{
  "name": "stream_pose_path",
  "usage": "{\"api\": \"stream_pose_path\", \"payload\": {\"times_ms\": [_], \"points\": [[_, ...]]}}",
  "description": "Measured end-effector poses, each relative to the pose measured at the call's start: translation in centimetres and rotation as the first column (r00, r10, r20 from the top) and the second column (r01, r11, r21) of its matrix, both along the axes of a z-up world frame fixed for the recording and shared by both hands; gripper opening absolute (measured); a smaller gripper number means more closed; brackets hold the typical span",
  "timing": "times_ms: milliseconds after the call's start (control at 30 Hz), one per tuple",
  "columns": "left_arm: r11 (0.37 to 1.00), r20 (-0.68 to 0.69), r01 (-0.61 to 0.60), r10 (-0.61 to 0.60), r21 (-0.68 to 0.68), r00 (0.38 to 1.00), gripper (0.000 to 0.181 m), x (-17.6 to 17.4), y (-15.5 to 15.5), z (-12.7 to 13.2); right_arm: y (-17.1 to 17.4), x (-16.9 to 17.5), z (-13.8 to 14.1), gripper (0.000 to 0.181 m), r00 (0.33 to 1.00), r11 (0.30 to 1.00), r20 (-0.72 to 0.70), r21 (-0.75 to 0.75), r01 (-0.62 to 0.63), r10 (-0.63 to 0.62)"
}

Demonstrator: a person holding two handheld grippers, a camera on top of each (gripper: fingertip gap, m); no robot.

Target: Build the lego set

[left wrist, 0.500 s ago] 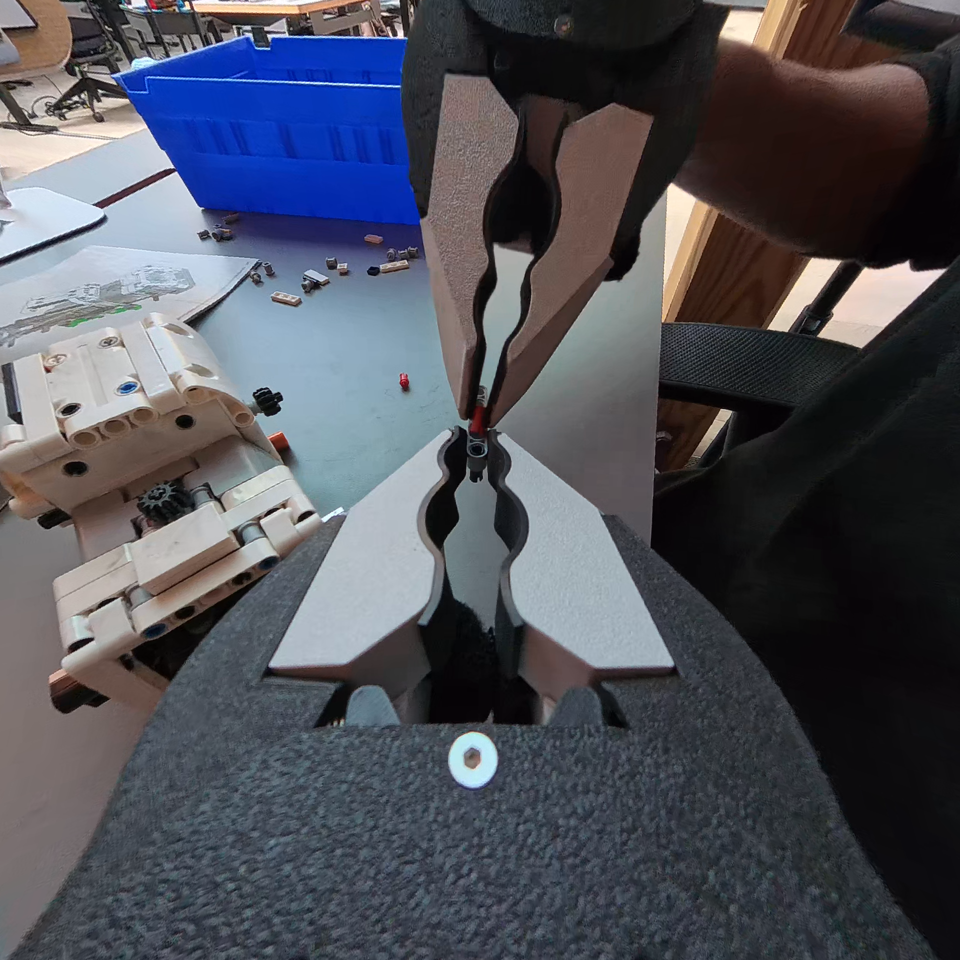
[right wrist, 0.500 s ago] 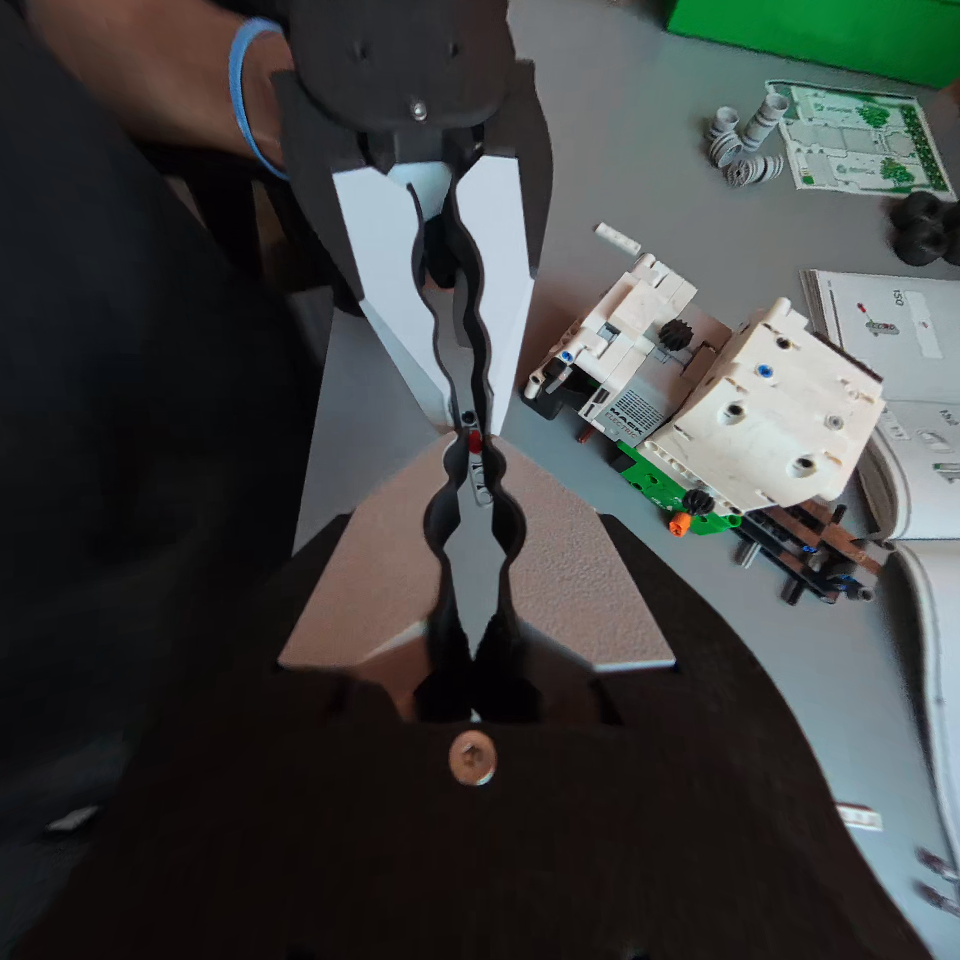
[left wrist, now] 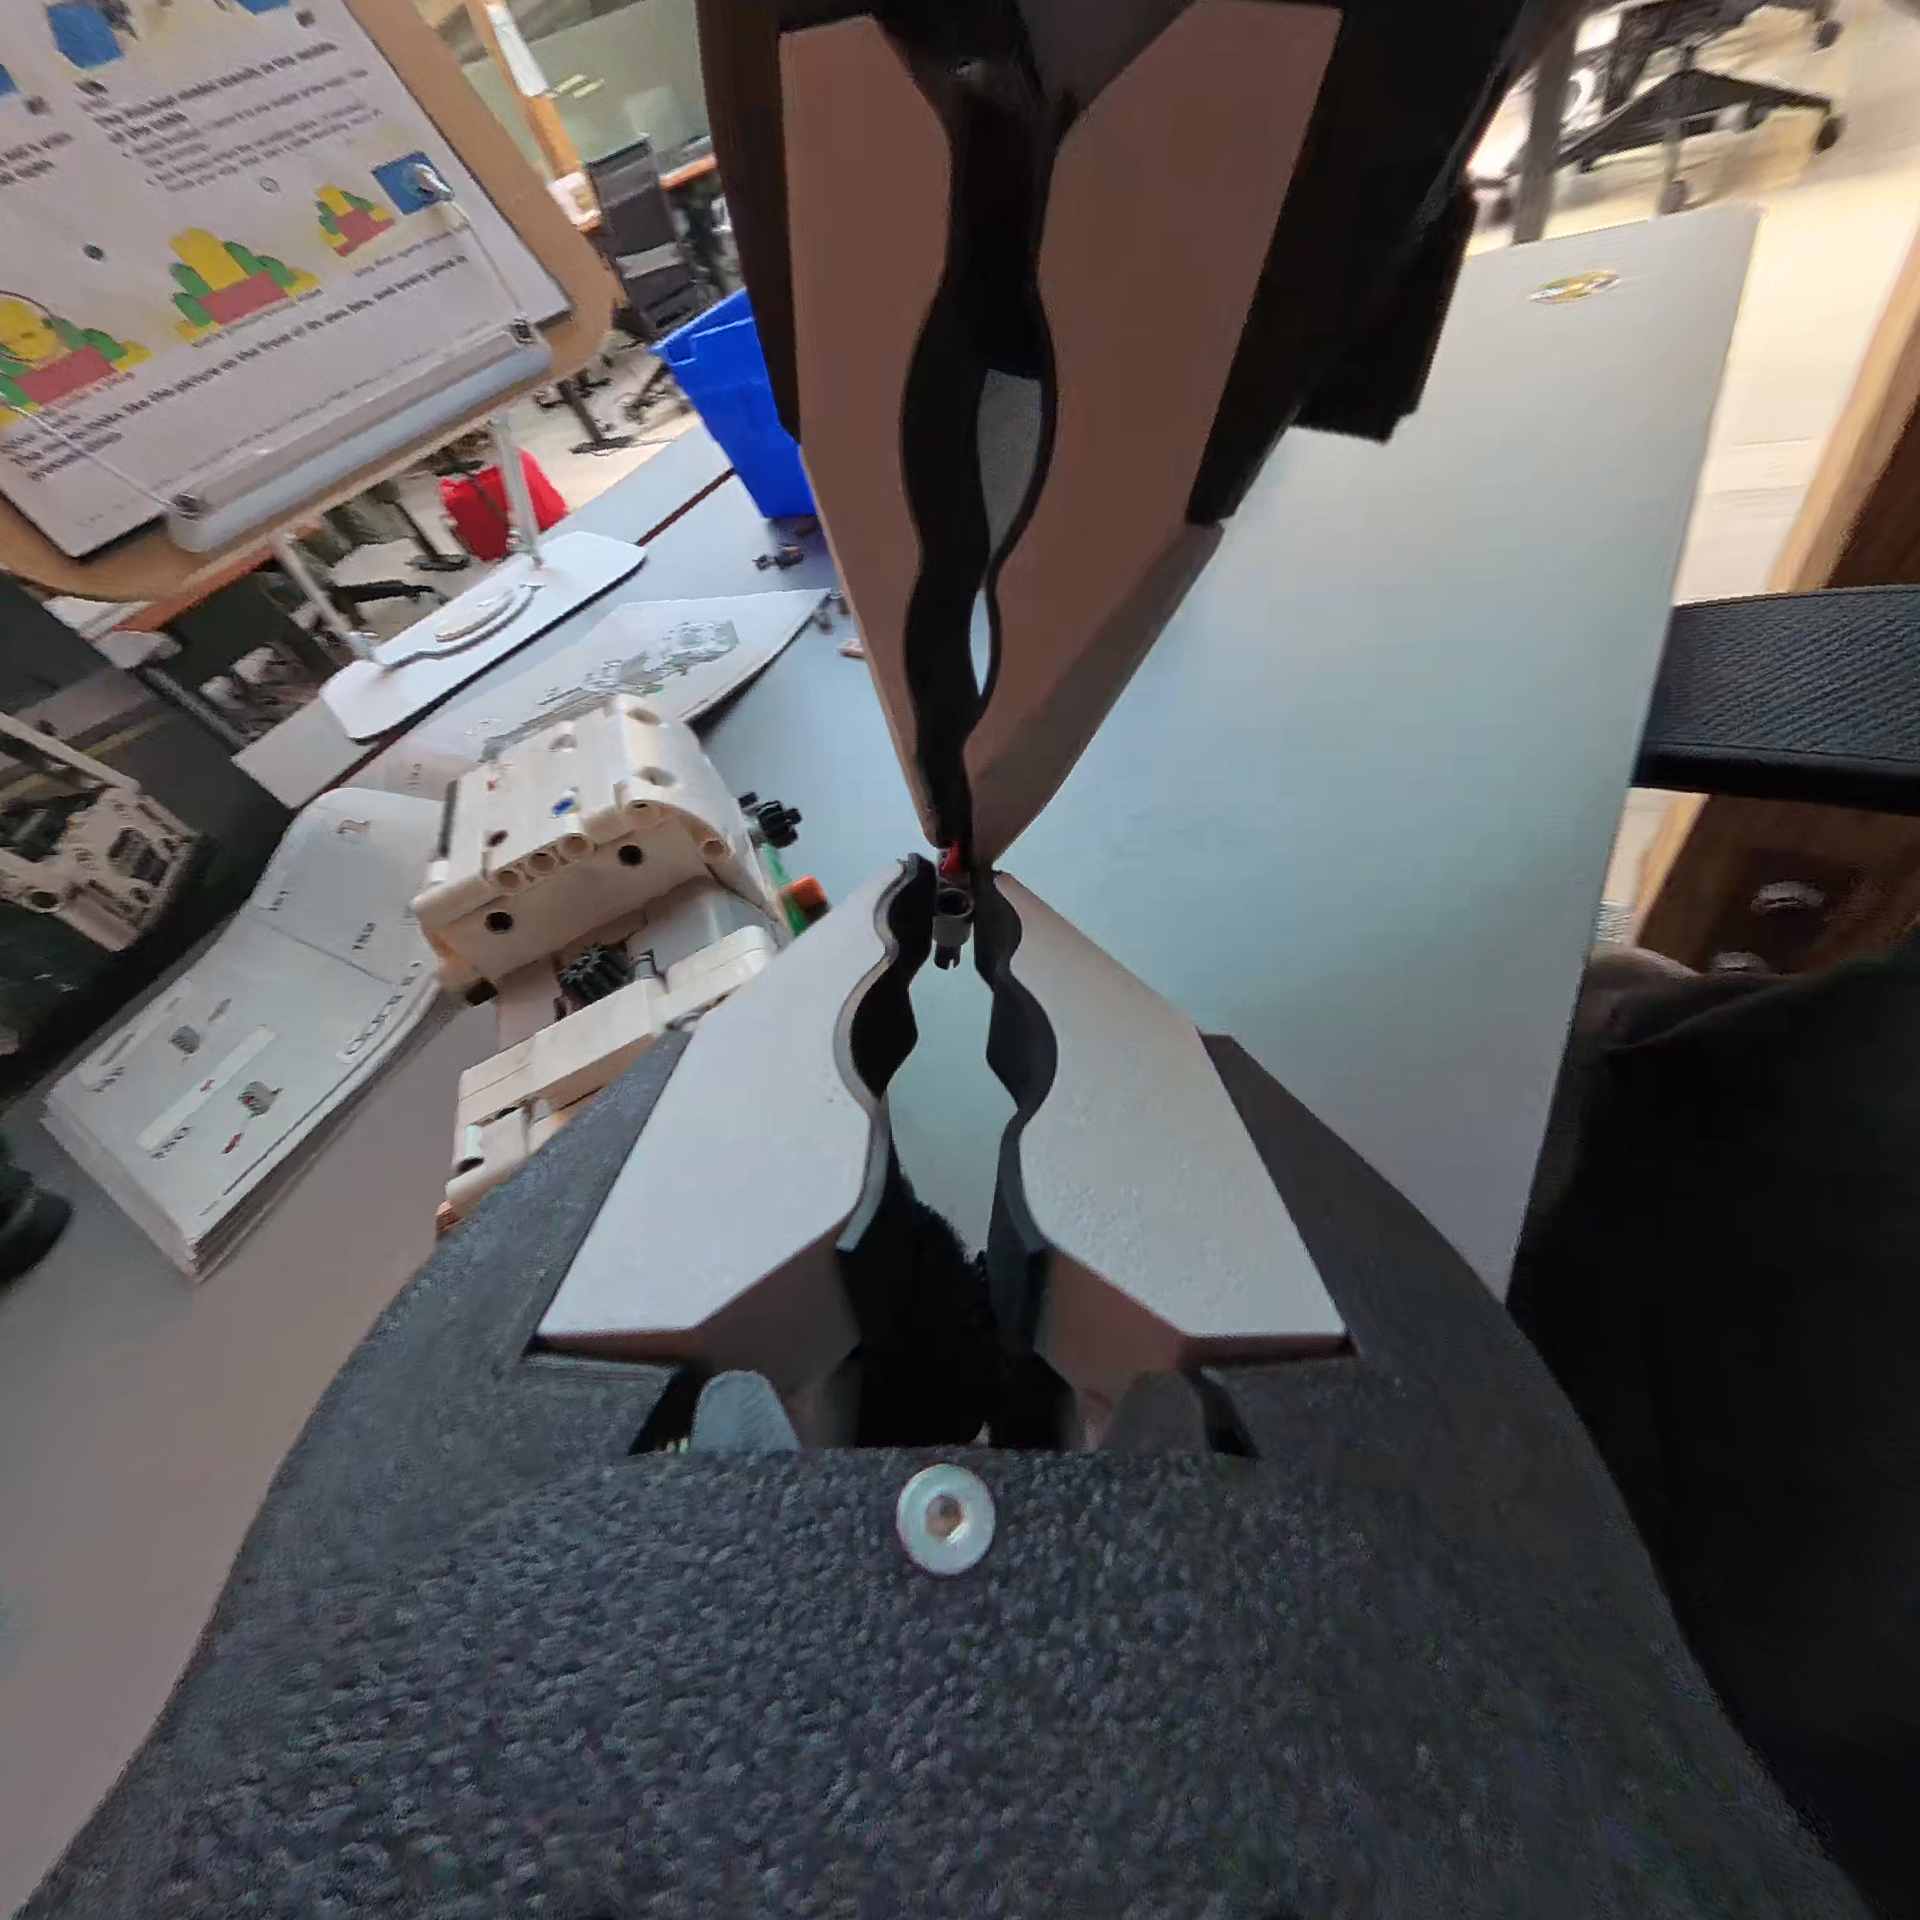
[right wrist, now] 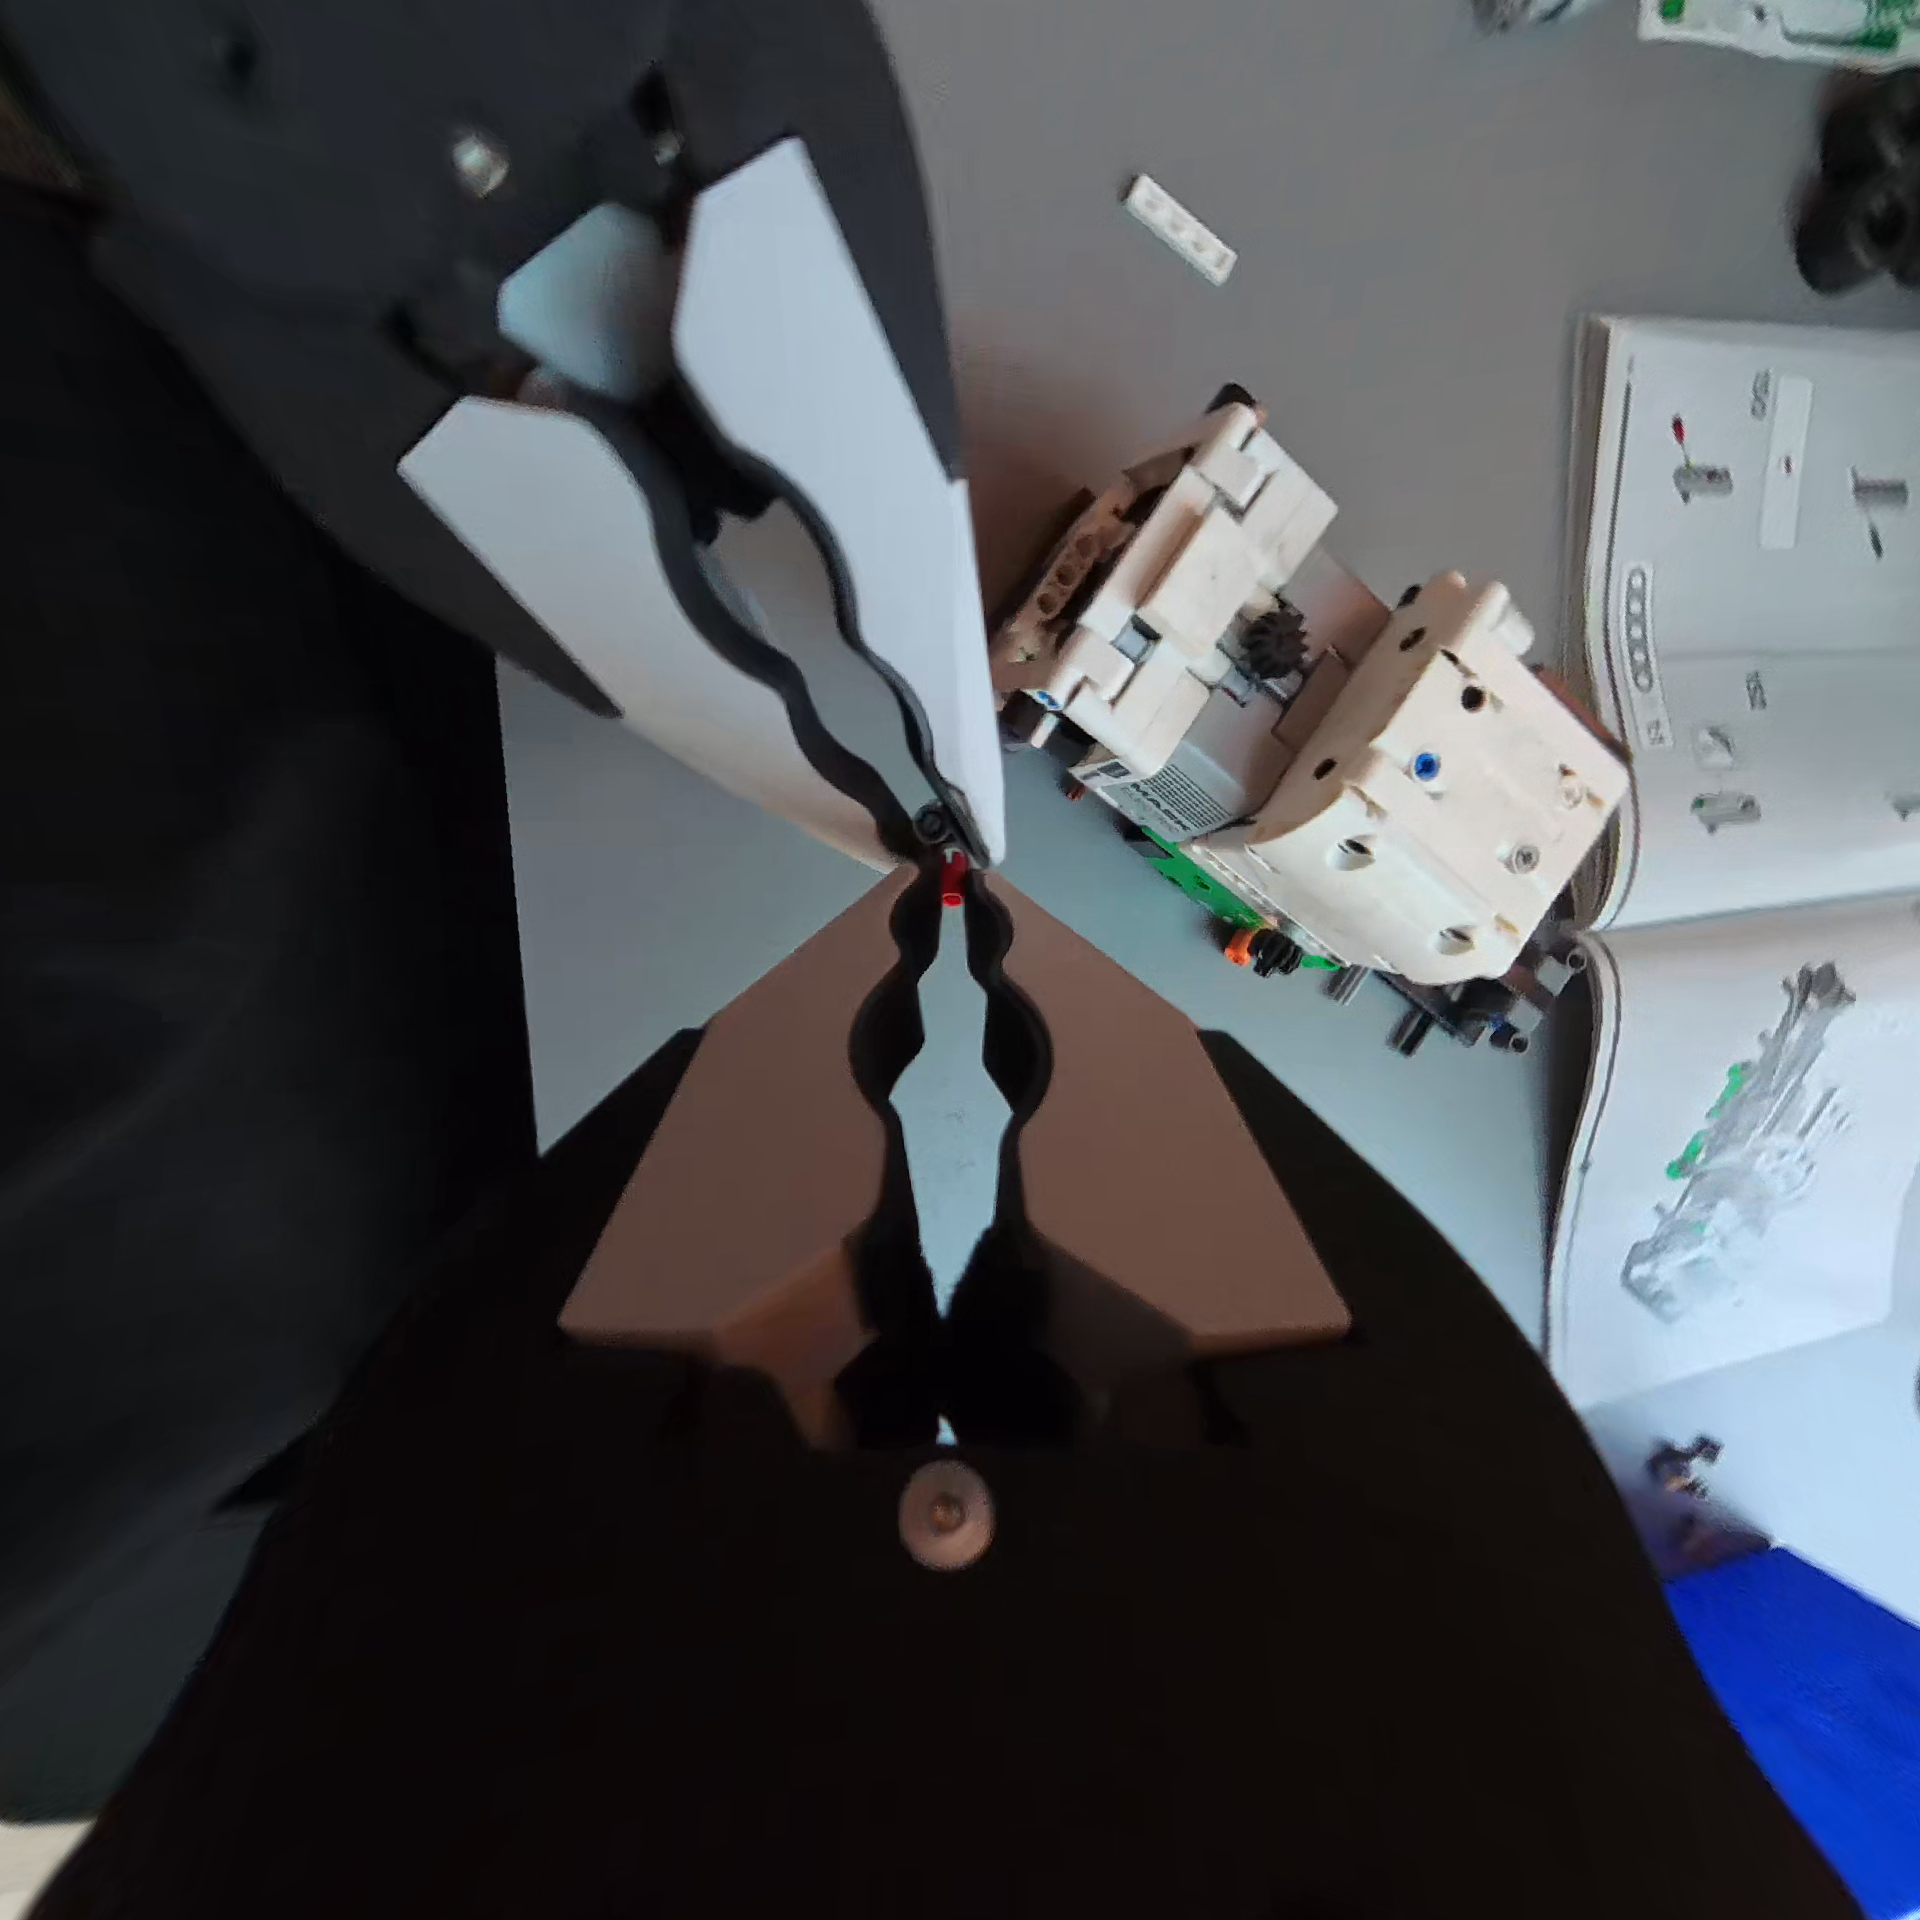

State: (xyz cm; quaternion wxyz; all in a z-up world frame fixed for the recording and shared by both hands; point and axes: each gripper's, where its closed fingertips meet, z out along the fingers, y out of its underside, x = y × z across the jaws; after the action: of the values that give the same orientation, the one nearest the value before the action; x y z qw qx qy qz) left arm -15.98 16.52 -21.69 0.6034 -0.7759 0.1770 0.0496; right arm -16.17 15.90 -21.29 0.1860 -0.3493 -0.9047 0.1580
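My left gripper (left wrist: pixel 951 896) is shut on a small grey connector (left wrist: pixel 951 916). My right gripper (right wrist: pixel 948 885) is shut on a small red pin (right wrist: pixel 949 889). The two grippers meet tip to tip in the air above the grey table (left wrist: pixel 1351 644), and the red pin (left wrist: pixel 952 860) touches the top of the connector. In the right wrist view the connector (right wrist: pixel 930 823) shows as a dark round end between the left gripper's white fingers (right wrist: pixel 831 540). The part-built white lego model (left wrist: pixel 592 852) lies on the table to the left, and also shows in the right wrist view (right wrist: pixel 1299 748).
An open instruction booklet (left wrist: pixel 239 1049) (right wrist: pixel 1756 623) lies beside the model. A blue bin (left wrist: pixel 738 405) and a picture board on a stand (left wrist: pixel 239 239) are at the back. A chair armrest (left wrist: pixel 1797 686) is at the table's right edge. A white plate (right wrist: pixel 1181 229) and black tyres (right wrist: pixel 1870 208) lie farther off. Less than 4 cm separates the two grippers' tips. Left tips and right tips are each some 20 centimeters from the white plate (right wrist: pixel 1181 229).
Both grippers have tilted and shifted together, so the left view now looks more level across the table. The tips stay together with the pin and the connector still held.
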Motion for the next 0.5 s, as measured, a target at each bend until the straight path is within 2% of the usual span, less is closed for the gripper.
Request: {"api": "stream_pose_path", "payload": {"times_ms": [33,133,200,367,500], "points": [[0.999,-0.042,-0.045,0.045,0.013,0.998,0.005,-0.3,0.1,0.0,0.1,-0.3,0.0,0.003,0.998,0.998,-0.010,-0.008,0.059,-0.060],[0.982,-0.110,-0.184,0.188,0.046,0.976,0.005,-1.4,0.4,0.1,0.4,-1.1,0.1,0.003,0.961,0.955,-0.023,-0.116,0.273,-0.277],[0.973,-0.125,-0.223,0.229,0.063,0.965,0.005,-1.6,0.4,0.3,0.4,-1.1,0.2,0.003,0.938,0.924,-0.023,-0.178,0.337,-0.347],[0.945,-0.314,-0.284,0.322,0.160,0.893,0.005,-1.4,0.1,0.5,0.0,-0.7,0.3,0.003,0.888,0.850,-0.003,-0.291,0.439,-0.460],[0.934,-0.443,-0.285,0.353,0.214,0.824,0.006,-1.2,-0.2,0.3,-0.4,-0.4,0.1,0.003,0.868,0.777,0.058,-0.420,0.470,-0.493]]}}
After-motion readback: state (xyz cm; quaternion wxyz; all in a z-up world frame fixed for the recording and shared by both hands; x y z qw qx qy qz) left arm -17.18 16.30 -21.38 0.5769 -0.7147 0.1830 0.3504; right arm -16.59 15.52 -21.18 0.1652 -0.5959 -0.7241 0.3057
